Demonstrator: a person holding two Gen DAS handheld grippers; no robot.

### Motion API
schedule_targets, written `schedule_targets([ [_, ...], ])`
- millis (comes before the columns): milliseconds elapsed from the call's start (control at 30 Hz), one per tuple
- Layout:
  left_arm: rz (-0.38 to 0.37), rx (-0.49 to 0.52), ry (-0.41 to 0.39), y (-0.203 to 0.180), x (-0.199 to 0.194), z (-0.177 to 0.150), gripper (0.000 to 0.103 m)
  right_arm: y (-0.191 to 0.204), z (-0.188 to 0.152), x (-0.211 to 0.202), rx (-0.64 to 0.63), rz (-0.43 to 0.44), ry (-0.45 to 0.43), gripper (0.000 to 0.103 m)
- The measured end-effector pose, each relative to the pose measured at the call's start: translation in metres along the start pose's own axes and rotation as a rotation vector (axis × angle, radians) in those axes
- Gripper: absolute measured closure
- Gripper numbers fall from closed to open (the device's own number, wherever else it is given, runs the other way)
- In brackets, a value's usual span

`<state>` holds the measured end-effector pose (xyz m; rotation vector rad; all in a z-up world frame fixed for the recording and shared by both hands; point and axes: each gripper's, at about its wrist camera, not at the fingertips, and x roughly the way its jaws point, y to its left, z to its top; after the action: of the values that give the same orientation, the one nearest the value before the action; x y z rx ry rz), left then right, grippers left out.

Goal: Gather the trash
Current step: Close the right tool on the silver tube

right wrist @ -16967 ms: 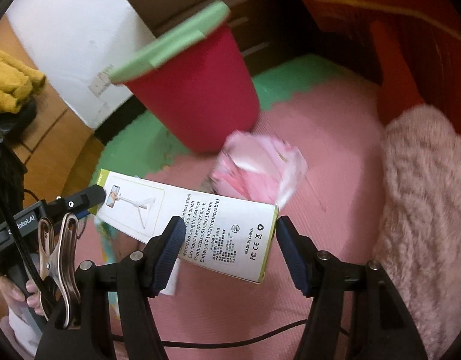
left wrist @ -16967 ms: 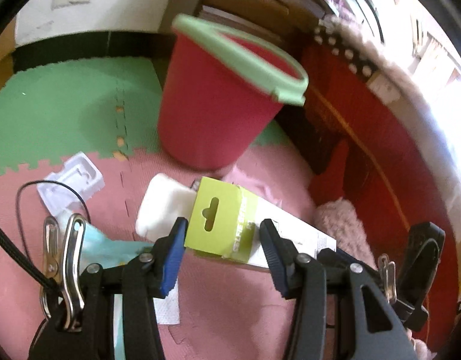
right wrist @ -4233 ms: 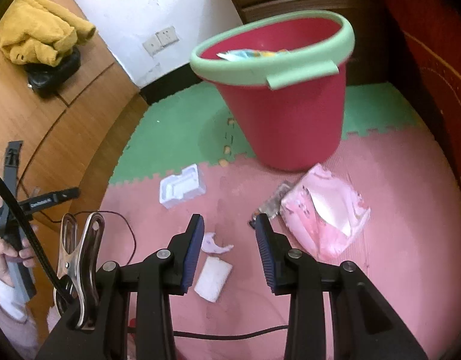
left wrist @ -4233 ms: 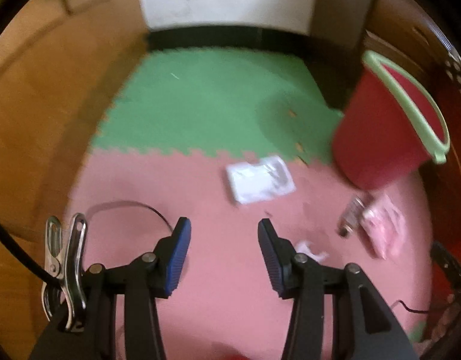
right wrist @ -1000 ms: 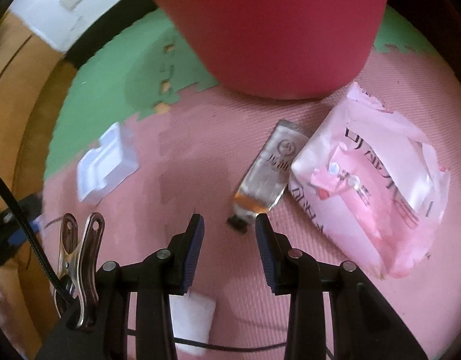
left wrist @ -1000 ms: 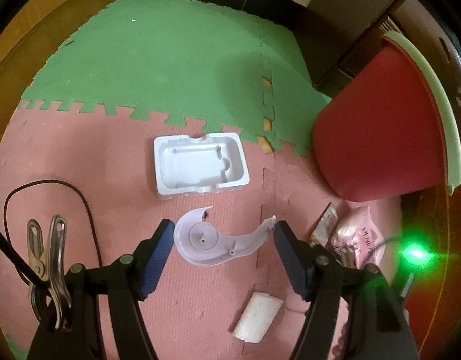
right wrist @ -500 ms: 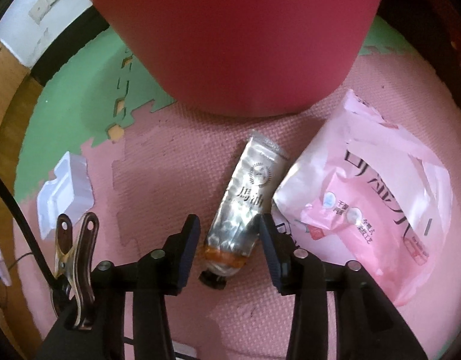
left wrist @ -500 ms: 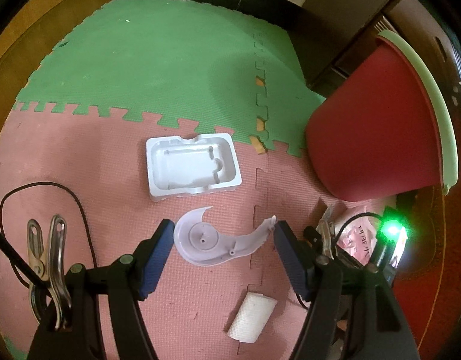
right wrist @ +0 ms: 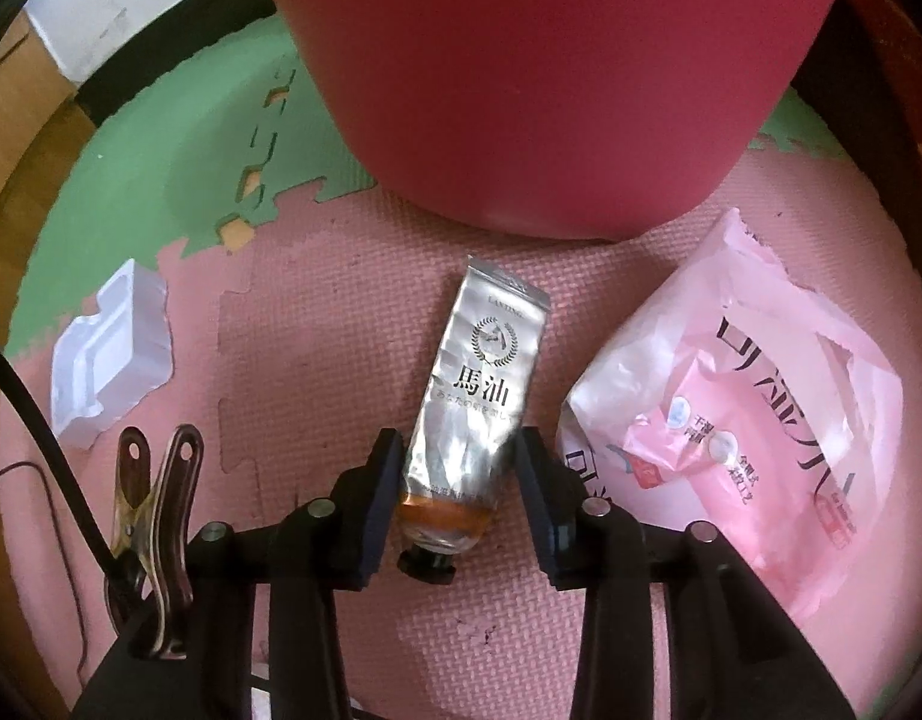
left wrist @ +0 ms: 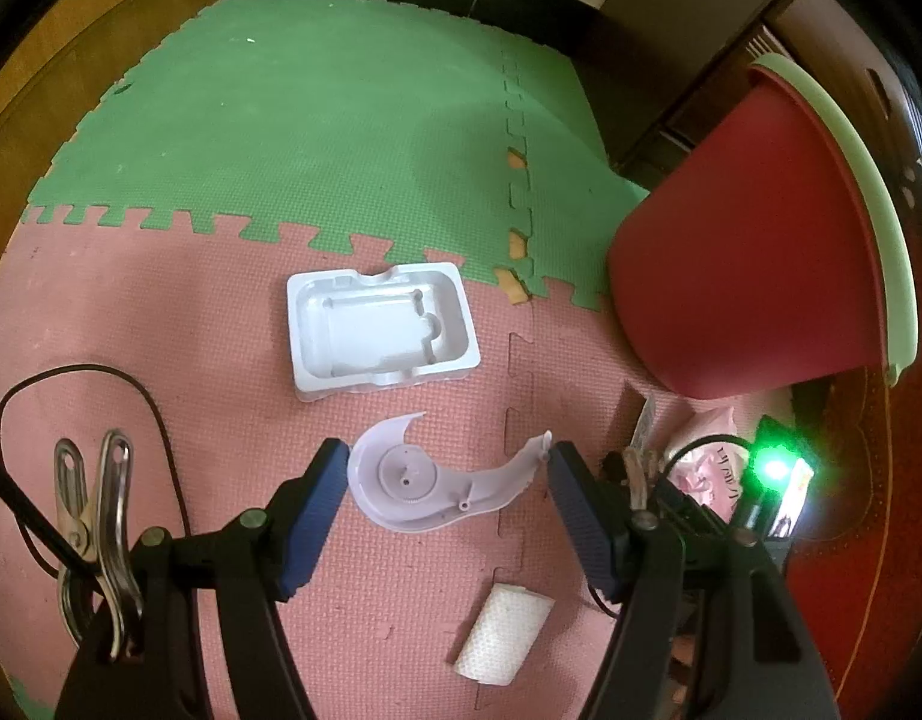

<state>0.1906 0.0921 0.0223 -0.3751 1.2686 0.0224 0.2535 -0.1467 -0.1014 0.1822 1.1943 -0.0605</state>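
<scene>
A curved white plastic piece [left wrist: 425,492] sits just above the pink mat, and my left gripper [left wrist: 446,468] is shut on it, a pad touching each end. In the right wrist view a silver tube [right wrist: 485,384] with a black cap lies flat on the mat in front of the red bucket [right wrist: 551,72]. My right gripper [right wrist: 458,456] straddles the tube's lower end; its jaws are closing, and the pads stand close beside the tube without visibly pressing it. A torn pink wrapper [right wrist: 731,420] lies right of the tube.
A white moulded tray [left wrist: 380,327] lies beyond the plastic piece, and a small white roll [left wrist: 503,633] lies nearer. The red bucket [left wrist: 749,276] with a green rim stands at right. A thin black cable [left wrist: 77,372] loops at left. Green mat [left wrist: 341,120] lies behind.
The right gripper has come down and forward over the silver tube, which now lies between its jaws. The left gripper has kept still with the white piece.
</scene>
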Motion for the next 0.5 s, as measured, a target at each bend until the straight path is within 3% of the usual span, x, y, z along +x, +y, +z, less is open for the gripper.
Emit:
schedule_targets([
  [33,0.002,0.003,0.001,0.000,0.001,0.000,0.031,-0.002,0.000,-0.001,0.009,0.017,0.001,0.070],
  [67,0.005,0.010,0.003,-0.001,0.002,-0.001,0.031,-0.005,-0.001,-0.005,0.013,0.034,-0.004,0.080],
  [167,0.008,0.018,0.008,-0.002,0.003,-0.002,0.031,-0.003,-0.002,-0.017,-0.040,0.033,-0.028,0.092],
  [300,0.009,0.016,0.003,-0.002,0.002,-0.002,0.031,-0.006,-0.006,-0.018,-0.065,0.028,-0.015,0.093],
  [500,0.001,0.008,0.004,0.000,0.002,0.000,0.031,-0.033,-0.007,-0.011,0.033,0.039,0.015,0.093],
])
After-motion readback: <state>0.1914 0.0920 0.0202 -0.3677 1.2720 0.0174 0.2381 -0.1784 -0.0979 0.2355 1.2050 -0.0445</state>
